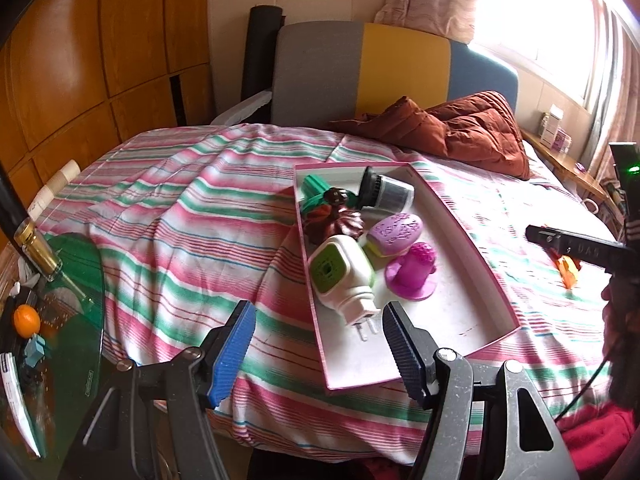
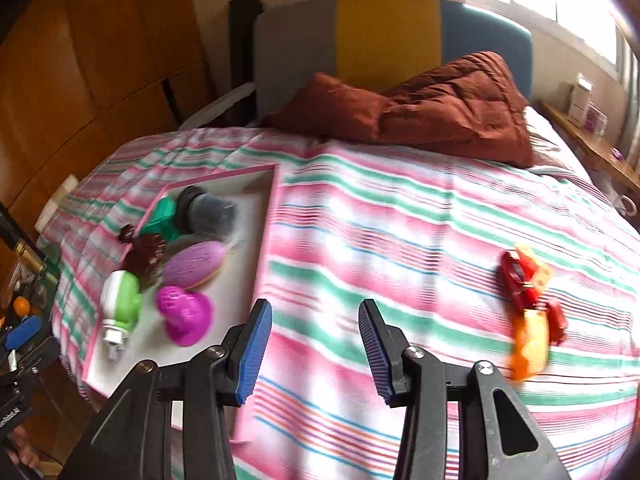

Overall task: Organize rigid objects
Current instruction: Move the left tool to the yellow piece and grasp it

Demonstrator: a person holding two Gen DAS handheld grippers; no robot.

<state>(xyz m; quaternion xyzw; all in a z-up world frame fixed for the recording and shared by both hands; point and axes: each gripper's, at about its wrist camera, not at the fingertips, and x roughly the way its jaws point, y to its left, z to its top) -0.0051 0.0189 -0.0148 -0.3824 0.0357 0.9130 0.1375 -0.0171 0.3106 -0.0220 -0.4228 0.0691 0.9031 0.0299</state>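
Observation:
A pink-rimmed white tray (image 1: pixel 452 308) lies on the striped bed. In it are a white and green plug-in device (image 1: pixel 340 276), a magenta cup-shaped toy (image 1: pixel 412 272), a purple oval piece (image 1: pixel 394 232), a brown toy (image 1: pixel 332 220), a green piece (image 1: pixel 316 188) and a grey and black cylinder (image 1: pixel 386 192). My left gripper (image 1: pixel 318 348) is open and empty, just before the tray's near end. My right gripper (image 2: pixel 316 350) is open and empty over the bedspread, right of the tray (image 2: pixel 256 216). A red and orange toy (image 2: pixel 528 304) lies on the bed to its right.
A rust-brown quilted jacket (image 1: pixel 460 128) lies near the headboard (image 1: pixel 360 68). A glass table (image 1: pixel 68 320) at the left holds a bottle (image 1: pixel 38 252) and an orange (image 1: pixel 26 320). A wooden shelf (image 2: pixel 596 148) runs under the window.

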